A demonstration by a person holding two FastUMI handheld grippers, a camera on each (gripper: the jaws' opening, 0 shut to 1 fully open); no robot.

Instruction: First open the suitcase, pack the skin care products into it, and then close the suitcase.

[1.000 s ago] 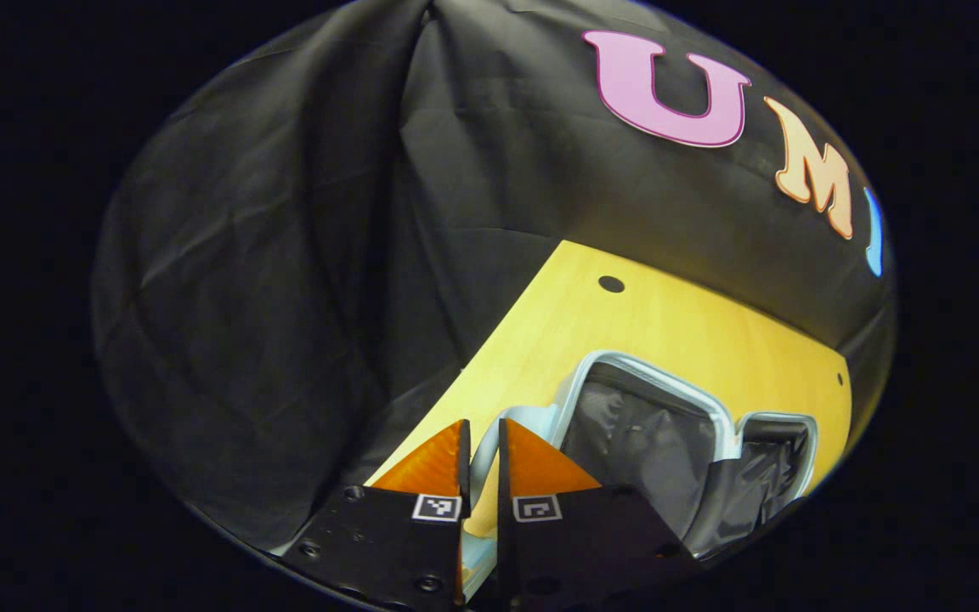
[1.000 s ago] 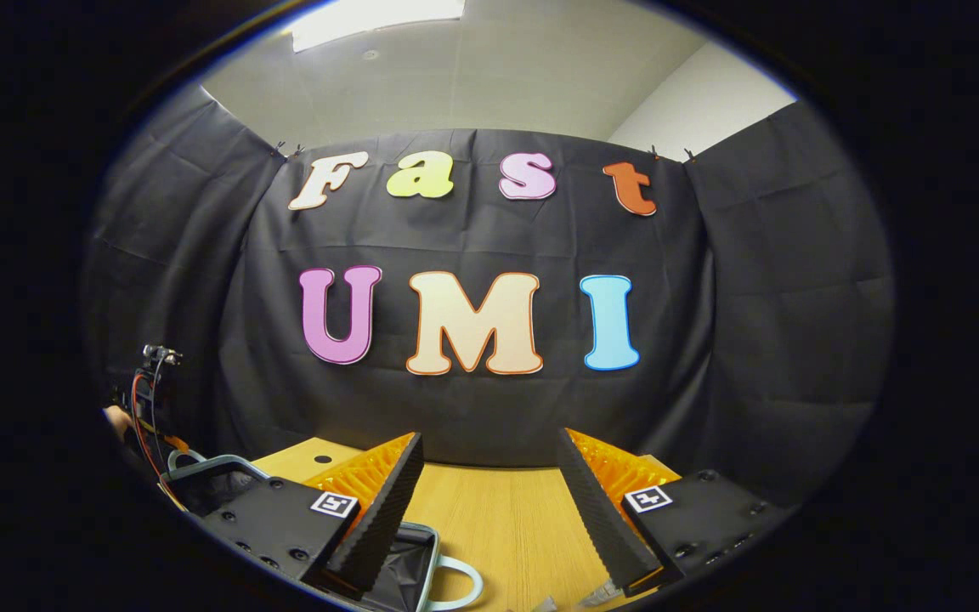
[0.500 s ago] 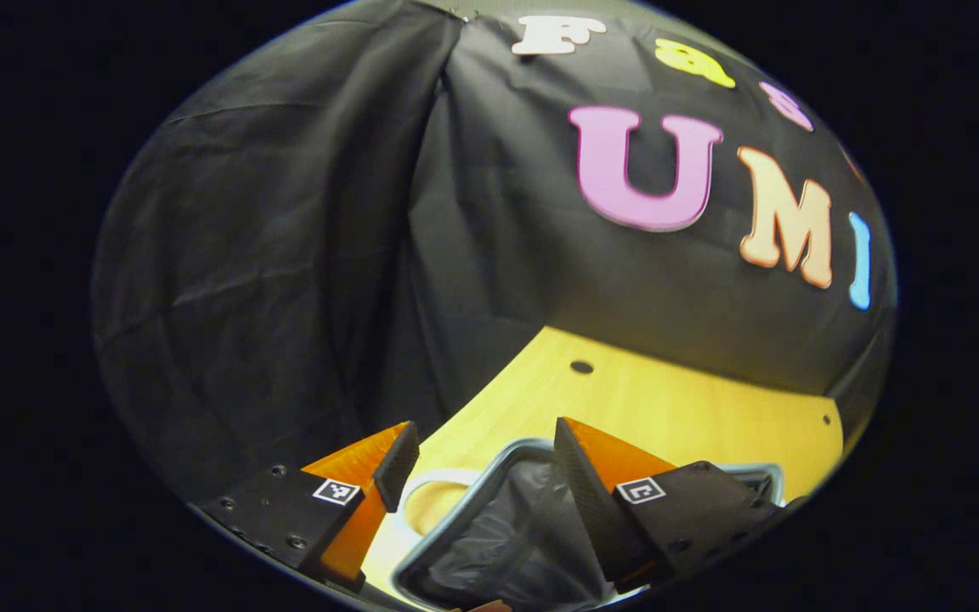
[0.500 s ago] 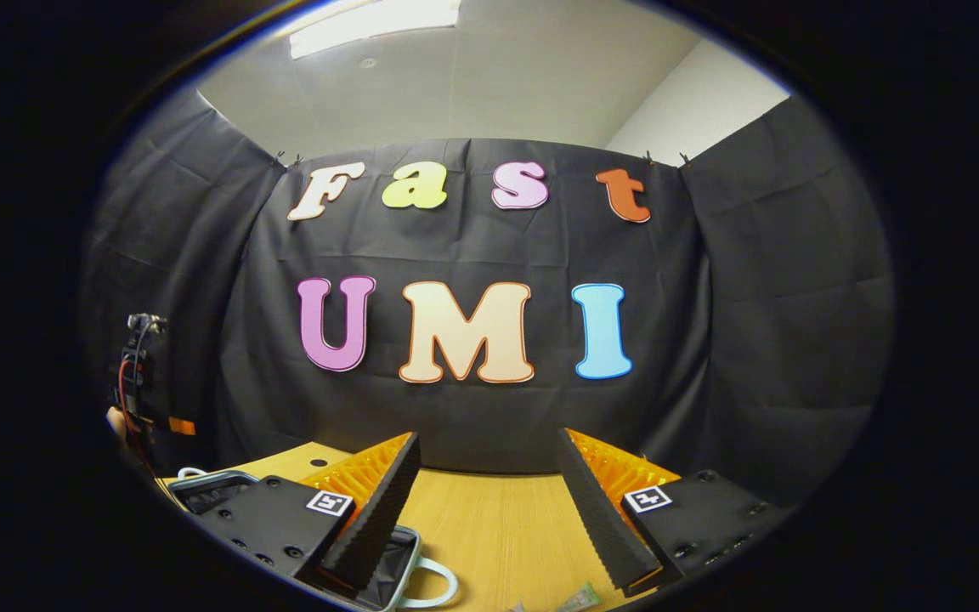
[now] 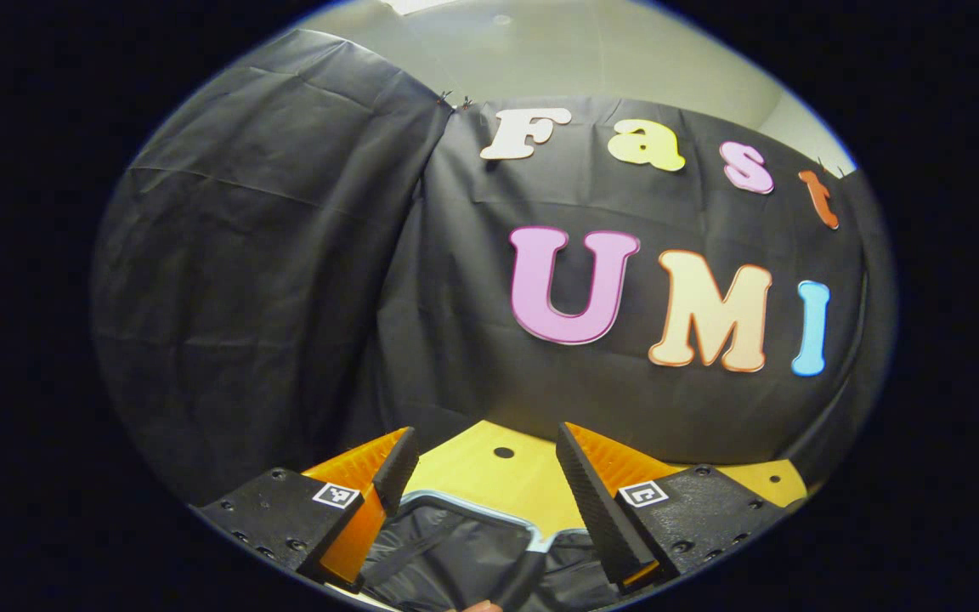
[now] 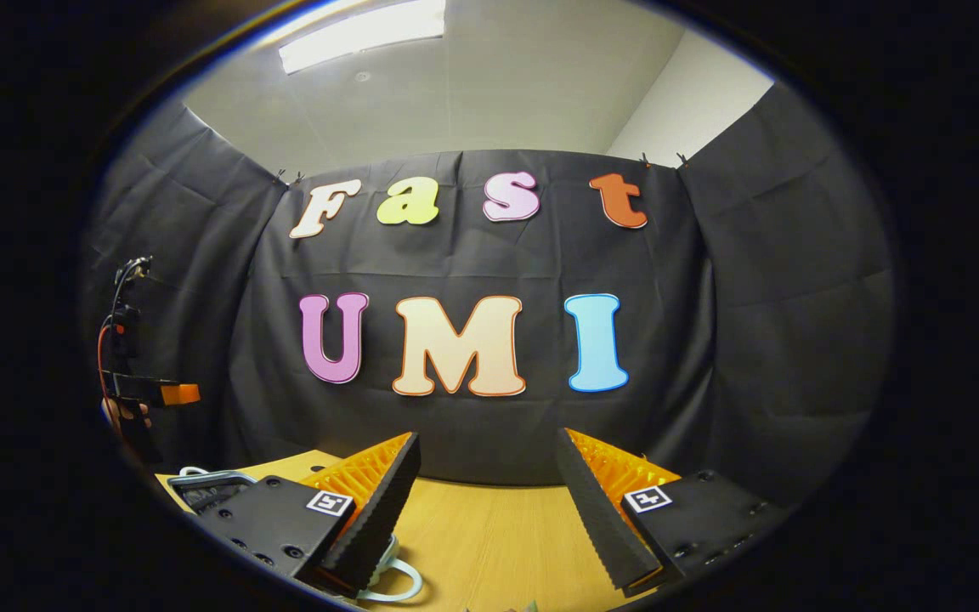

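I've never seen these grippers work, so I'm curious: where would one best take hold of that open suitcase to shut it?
Probably by the pale loop handle at the suitcase's edge, seen by the right gripper. Come from above with open jaws astride the thin band: it stands clear of the shell, with a gap for a finger.

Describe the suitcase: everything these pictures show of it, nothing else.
The suitcase lies open on the wooden table. In the left gripper view, a pale, rounded rim frames a dark, crinkled fabric lining with a strap across it, and a second lined half continues to the right. The open left gripper hangs above it; nothing is seen touching it. In the right gripper view, part of its rim shows at the lower left, and a pale loop handle lies on the table.
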